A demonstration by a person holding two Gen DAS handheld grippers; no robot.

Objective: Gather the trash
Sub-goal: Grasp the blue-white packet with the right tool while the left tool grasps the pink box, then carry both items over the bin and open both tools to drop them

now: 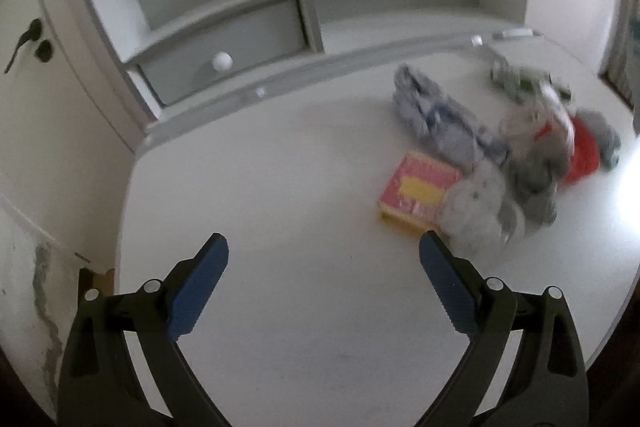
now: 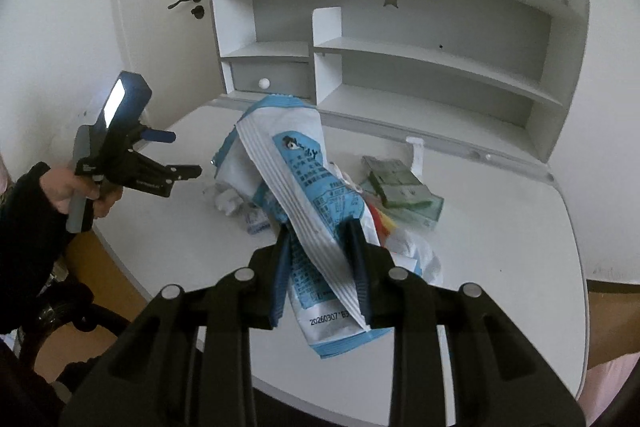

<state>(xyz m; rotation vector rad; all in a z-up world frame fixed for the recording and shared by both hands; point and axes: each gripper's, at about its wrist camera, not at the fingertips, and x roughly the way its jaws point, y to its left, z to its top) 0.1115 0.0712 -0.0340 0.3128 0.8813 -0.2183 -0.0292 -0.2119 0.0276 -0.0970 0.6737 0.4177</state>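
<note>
The right claw [image 2: 320, 239] is clamped on a blue and white wrapper [image 2: 304, 187], its two dark fingers pinching the crinkled packet near its lower end, so the packet stands up tilted toward 11 o'clock above the white table [image 2: 500, 227], with a printed date code showing at the bottom edge. Beneath and behind the wrapper, on the table, lies the rest of the trash: crumpled white paper [image 2: 228, 201] at about 9 o'clock of the wrapper, a green box [image 2: 400, 187] at about 2 o'clock, and a bit of red and yellow packaging [image 2: 380, 221] just beside the right finger. In the right wrist view the left claw [image 2: 182, 155] hangs off the table's left edge at 9 o'clock, held by a hand [image 2: 76, 191] in a dark sleeve, and its fingers point toward the pile. The left wrist view shows that left claw [image 1: 324, 247] spread wide, with blue pads [image 1: 200, 291] well apart and nothing between them, over bare tabletop [image 1: 260, 187]. In that blurred view the pile lies at 1 to 2 o'clock: a red and yellow box [image 1: 416, 187], a grey crumpled wad [image 1: 480, 211] touching it, a bluish wrapper [image 1: 436, 115] behind, and a red piece [image 1: 584, 147] farther right. A white shelf unit [image 2: 400, 67] with a small drawer [image 2: 268, 77] stands at the table's far side.
</note>
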